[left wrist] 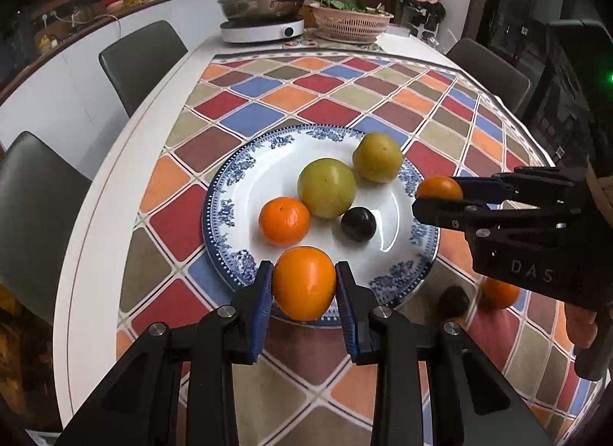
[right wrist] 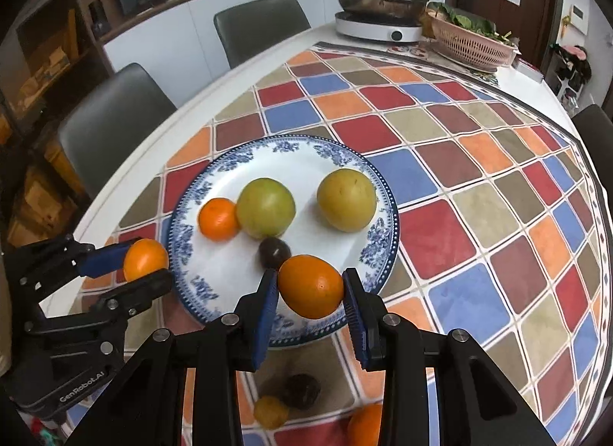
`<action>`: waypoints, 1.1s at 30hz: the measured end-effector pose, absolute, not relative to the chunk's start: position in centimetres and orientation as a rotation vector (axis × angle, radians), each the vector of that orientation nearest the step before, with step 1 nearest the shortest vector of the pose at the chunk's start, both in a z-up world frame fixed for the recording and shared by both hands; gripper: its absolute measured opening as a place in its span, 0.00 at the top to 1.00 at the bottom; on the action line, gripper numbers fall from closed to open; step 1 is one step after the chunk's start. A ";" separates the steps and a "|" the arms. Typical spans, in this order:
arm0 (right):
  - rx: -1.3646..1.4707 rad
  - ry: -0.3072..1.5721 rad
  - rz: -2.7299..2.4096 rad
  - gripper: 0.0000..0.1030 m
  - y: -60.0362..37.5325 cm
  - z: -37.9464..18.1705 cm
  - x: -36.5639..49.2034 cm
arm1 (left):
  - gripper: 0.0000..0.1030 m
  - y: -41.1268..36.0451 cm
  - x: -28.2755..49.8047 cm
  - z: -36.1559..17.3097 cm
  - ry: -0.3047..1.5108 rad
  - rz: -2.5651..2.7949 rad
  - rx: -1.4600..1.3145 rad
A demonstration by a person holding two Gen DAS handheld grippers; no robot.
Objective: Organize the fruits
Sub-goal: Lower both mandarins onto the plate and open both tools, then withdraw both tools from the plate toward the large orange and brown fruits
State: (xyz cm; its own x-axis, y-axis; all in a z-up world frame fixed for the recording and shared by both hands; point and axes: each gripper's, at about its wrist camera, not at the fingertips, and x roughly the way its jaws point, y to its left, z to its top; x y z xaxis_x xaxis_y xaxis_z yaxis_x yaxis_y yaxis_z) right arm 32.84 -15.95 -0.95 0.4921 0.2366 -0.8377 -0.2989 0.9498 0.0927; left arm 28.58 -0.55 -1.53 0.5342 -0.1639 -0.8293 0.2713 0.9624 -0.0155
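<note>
Two handheld grippers hovered at the near edge of a blue-and-white plate (left wrist: 226, 212), each carrying an orange fruit. The plate sat on a tablecloth (left wrist: 329, 101) of coloured squares, which covered a white table (left wrist: 95, 216).

In the left wrist view, the left gripper (left wrist: 304, 284) pinched a smooth orange (left wrist: 304, 283) between its blue pads, over the plate's near rim. The right gripper (left wrist: 440, 195) reached in from the right, its jaws closed on a smaller orange (left wrist: 438, 187) just past the plate's right rim. A person's fingers (left wrist: 580, 325) showed under that tool.

In the right wrist view, the right gripper (right wrist: 311, 289) held its orange above the plate's near edge, and the left gripper (right wrist: 147, 260) showed at the left with its fruit beside the rim.

Four fruits lay on the plate: a mandarin (left wrist: 284, 220), a green-yellow fruit (left wrist: 326, 188) touching it, a second green-yellow fruit (left wrist: 377, 157) near the far right rim, and a small dark plum (left wrist: 358, 223) near the middle.

More fruit lay on the cloth close to the camera, blurred: a dark one (right wrist: 302, 390), a small yellow one (right wrist: 270, 412), and an orange one (right wrist: 366, 425).

At the table's far end stood a metal pan (left wrist: 264, 5) on a white cooker (left wrist: 262, 30), beside a pink basket (left wrist: 352, 22) of greens. Grey chairs (left wrist: 141, 59) lined the left side.
</note>
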 end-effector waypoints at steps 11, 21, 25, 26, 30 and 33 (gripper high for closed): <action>-0.039 1.003 0.340 0.57 -16.3 -1.4 34.0 | 0.56 -1.3 28.5 -1.2 0.915 -0.238 0.201; -0.059 0.900 0.285 0.49 -17.5 1.6 29.5 | 0.37 -0.1 23.3 2.8 0.810 -0.145 0.165; -0.078 0.841 0.295 0.45 -17.6 2.8 26.6 | 0.34 -0.2 20.7 4.2 0.774 -0.114 0.158; -0.079 0.833 0.301 0.45 -17.7 3.1 26.0 | 0.34 -0.3 19.9 4.7 0.761 -0.113 0.154; -0.053 0.797 0.315 0.43 -18.4 4.5 23.5 | 0.28 -0.6 17.4 6.3 0.726 -0.109 0.132; -0.050 0.752 0.319 0.35 -18.9 5.8 21.7 | 0.25 -1.1 15.9 7.5 0.696 -0.112 0.121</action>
